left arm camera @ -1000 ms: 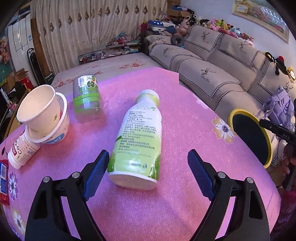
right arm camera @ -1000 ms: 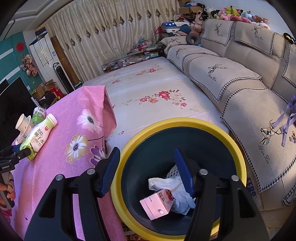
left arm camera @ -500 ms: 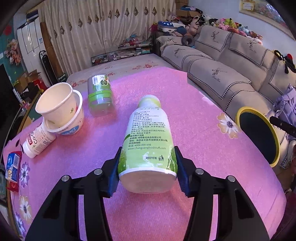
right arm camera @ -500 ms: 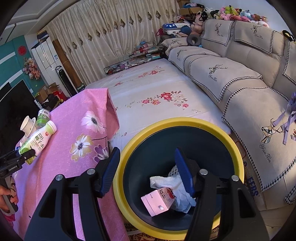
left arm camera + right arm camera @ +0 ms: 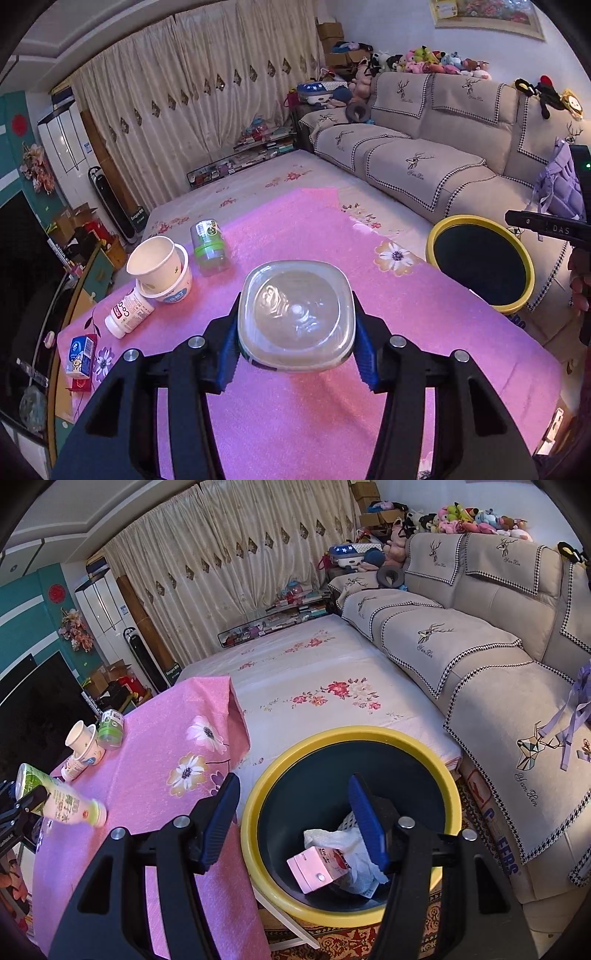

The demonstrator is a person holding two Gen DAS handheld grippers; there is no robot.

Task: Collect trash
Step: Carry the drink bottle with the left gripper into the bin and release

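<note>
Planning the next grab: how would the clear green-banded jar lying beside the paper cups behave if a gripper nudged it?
The green-banded jar lies on its side on the pink cloth, so a nudge would probably roll it. It looks clear and empty, hence likely light and easily sent skidding. The stacked paper cups beside it might stop a roll that way.

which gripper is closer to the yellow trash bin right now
Right. The right gripper hangs open directly above the yellow trash bin. The left gripper is over the pink table, clamping the green bottle, bin off to its right.
</note>
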